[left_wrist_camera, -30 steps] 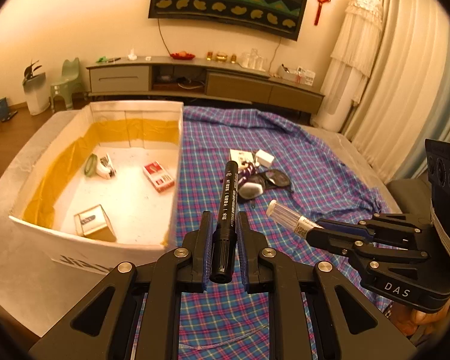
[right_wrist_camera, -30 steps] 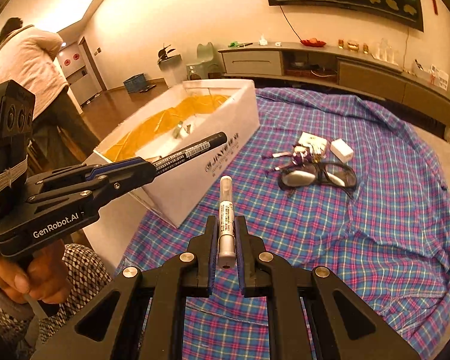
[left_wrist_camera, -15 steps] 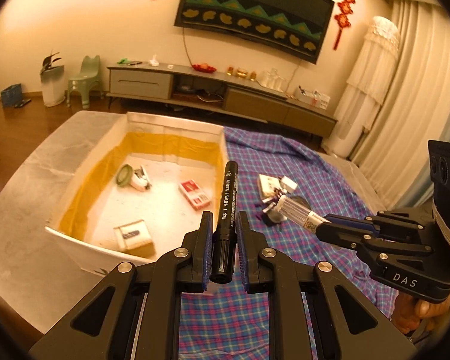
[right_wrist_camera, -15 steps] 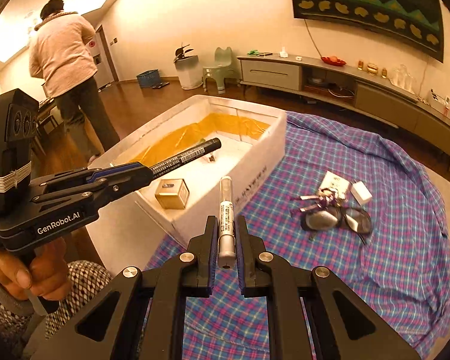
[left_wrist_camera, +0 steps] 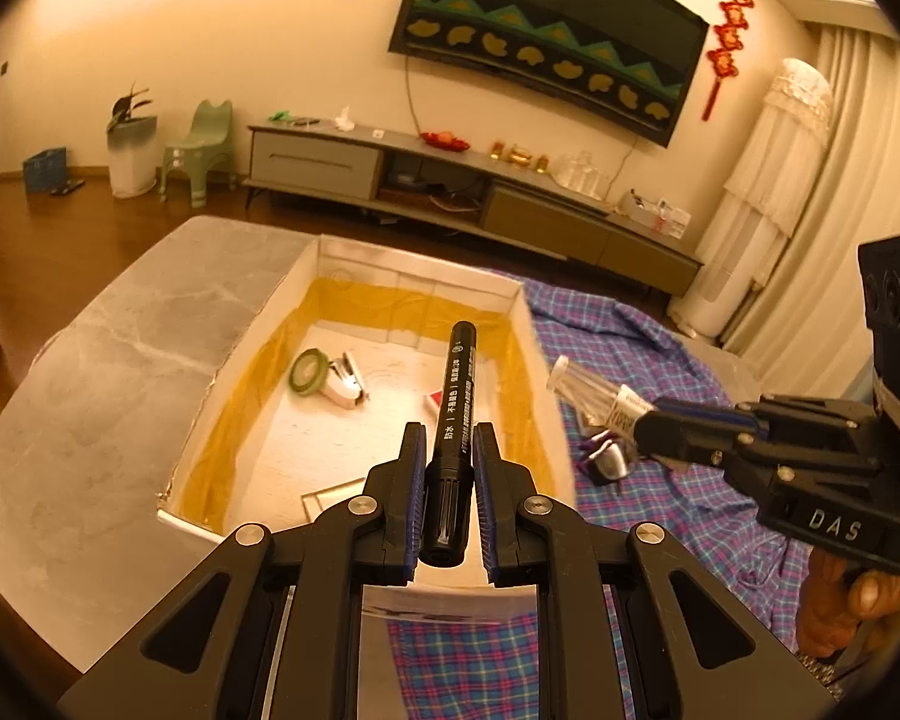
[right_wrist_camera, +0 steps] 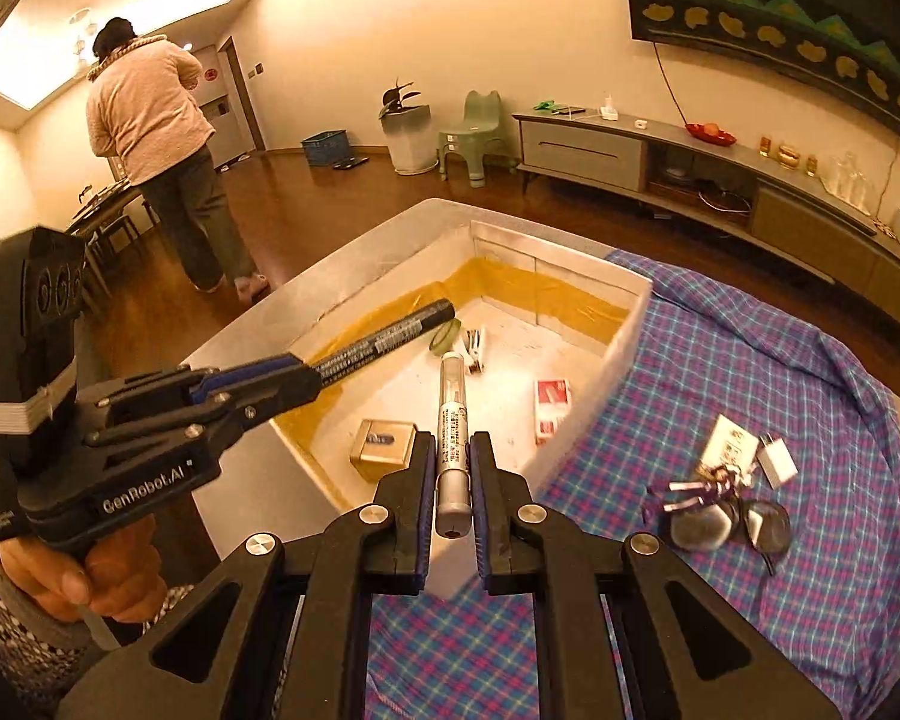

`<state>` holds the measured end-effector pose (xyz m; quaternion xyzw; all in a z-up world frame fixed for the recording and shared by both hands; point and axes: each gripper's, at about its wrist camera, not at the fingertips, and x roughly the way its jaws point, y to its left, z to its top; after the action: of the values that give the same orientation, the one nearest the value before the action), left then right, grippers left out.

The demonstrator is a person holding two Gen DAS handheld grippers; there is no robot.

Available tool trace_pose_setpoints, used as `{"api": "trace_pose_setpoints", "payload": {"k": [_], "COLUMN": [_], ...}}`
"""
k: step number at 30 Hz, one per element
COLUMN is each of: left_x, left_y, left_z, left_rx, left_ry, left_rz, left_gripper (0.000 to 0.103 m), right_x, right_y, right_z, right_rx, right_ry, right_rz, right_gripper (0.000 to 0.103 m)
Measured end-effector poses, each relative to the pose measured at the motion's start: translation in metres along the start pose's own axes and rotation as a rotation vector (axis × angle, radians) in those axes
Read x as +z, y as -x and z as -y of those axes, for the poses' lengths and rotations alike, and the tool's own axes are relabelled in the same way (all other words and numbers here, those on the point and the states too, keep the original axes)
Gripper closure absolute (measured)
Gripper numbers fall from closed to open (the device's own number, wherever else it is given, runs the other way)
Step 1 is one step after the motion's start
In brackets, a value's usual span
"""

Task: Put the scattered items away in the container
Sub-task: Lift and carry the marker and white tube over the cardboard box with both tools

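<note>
Above the white cardboard box (left_wrist_camera: 336, 258) with yellow-taped inner walls, the left gripper (left_wrist_camera: 448, 471) pinched a slim black plastic marker (left_wrist_camera: 457, 396) near its rear end, nearly closed on the barrel. The right gripper (right_wrist_camera: 453, 483) likewise clamped a silver pen-shaped tube with a clear tip (right_wrist_camera: 453, 420). Both looked light, stiff and smooth, so a mid-barrel hold seemed safest against slipping.

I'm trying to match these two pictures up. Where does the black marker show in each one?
Left wrist view: black marker at bottom centre, clamped between the near jaws, pointing over the box.
Right wrist view: black marker at centre left, sticking out of the other gripper.
Shared landmark: the green tape roll inside the box.
</note>
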<state>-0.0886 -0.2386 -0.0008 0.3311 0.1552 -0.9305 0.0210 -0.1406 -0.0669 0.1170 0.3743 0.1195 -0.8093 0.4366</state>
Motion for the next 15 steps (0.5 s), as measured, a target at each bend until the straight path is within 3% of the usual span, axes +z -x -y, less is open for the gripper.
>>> {"api": "trace_pose_setpoints", "payload": {"k": [15], "left_x": [0.013], "left_y": [-0.058], "left_z": [-0.025], "left_rx": [0.001], "left_ry": [0.08], "left_rz": [-0.159], "left_gripper": [0.087], "right_x": [0.05], "right_y": [-0.069], "right_z": [0.011], "right_rx": [-0.001], "right_ry": [-0.009], "right_rz": [-0.085], "right_gripper": [0.091]}}
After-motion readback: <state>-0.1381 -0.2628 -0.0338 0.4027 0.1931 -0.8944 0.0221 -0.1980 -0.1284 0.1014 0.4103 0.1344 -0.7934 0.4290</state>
